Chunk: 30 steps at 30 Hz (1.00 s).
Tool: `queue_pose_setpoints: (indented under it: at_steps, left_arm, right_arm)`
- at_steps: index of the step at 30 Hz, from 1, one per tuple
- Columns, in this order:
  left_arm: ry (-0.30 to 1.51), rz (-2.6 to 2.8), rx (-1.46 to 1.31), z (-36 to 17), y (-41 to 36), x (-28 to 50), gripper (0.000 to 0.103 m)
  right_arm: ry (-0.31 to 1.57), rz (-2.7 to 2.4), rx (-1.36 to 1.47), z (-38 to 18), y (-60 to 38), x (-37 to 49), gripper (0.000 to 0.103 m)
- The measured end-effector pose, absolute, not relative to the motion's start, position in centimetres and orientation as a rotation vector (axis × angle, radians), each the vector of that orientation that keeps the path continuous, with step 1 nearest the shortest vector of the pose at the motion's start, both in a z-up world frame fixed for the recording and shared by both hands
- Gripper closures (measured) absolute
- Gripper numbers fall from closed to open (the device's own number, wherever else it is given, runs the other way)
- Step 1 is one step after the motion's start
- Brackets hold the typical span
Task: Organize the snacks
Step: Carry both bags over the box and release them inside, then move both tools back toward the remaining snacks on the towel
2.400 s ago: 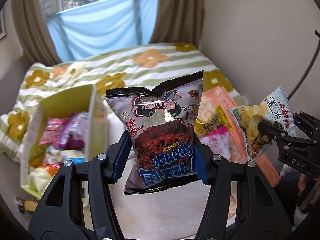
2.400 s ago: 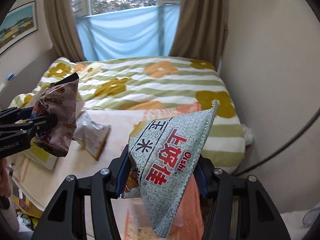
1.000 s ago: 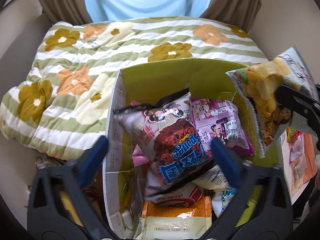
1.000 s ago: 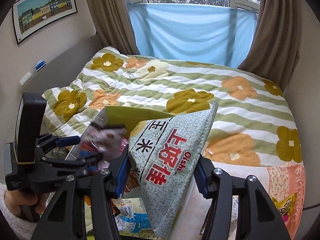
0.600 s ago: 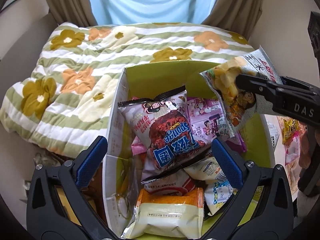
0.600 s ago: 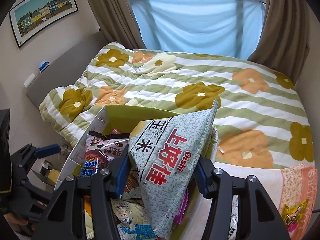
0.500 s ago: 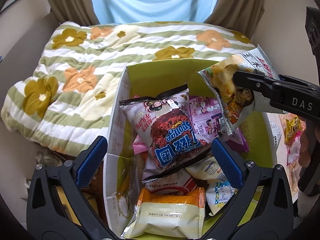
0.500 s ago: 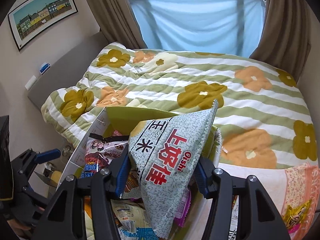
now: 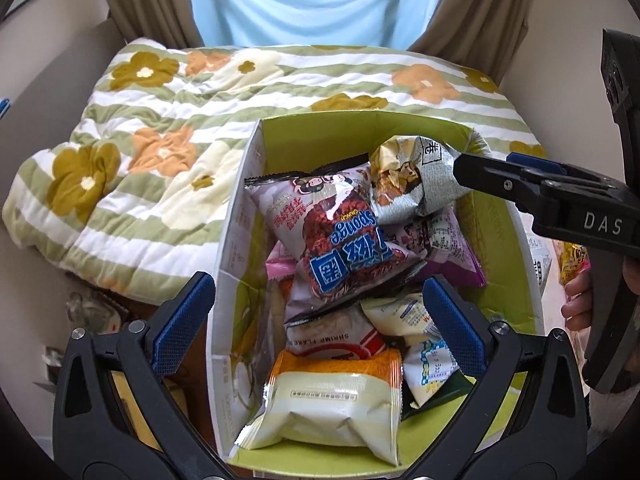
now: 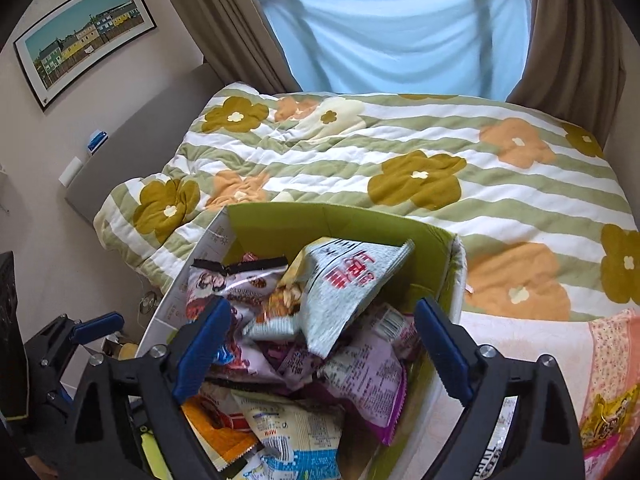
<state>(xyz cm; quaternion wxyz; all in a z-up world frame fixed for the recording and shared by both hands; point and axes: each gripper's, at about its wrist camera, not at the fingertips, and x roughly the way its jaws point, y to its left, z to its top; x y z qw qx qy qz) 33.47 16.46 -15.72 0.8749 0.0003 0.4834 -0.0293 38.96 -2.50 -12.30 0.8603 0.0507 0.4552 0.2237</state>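
Observation:
A cardboard box (image 9: 360, 118) with a green inside, its far wall (image 10: 340, 216) against the bed, holds several snack packs. A grey-green corn chip bag (image 9: 416, 184) lies loose on top of them at the far right, and in the right wrist view this chip bag (image 10: 344, 284) sits just beyond the fingers. My right gripper (image 10: 320, 306) has its jaws opening, the pads off the bag. A purple sponge crunch bag (image 9: 340, 232) rests beside it. My left gripper (image 9: 316, 284) hangs open over the box's near end, holding nothing.
The flowered green-striped quilt (image 10: 400, 160) covers the bed behind the box. A pink towel (image 10: 608, 360) at the right carries a yellow snack pack (image 10: 608, 412). A person's hand (image 9: 576, 304) holds the right gripper's handle. Clutter lies on the floor left of the box.
The right gripper's jaws have spread and the chip bag has dropped out of them onto the pile in the box. The left gripper, open since it released the sponge bag, drew back slightly.

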Motion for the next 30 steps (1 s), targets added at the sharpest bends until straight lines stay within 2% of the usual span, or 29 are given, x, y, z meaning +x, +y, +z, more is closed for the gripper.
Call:
queue_pose_setpoints:
  at_steps: [17, 30]
  left_arm:
    - [0.886, -0.169, 0.027, -11.5, 15.0, 28.4, 0.000]
    - [0.830, -0.316, 0.084, -10.0, 5.1, 26.4, 0.000]
  right_arm:
    - [0.796, 0.377, 0.110, -6.6, -4.8, 31.3, 0.012]
    - [0.760, 0.169, 0.172, -5.9, -16.4, 24.2, 0.012]
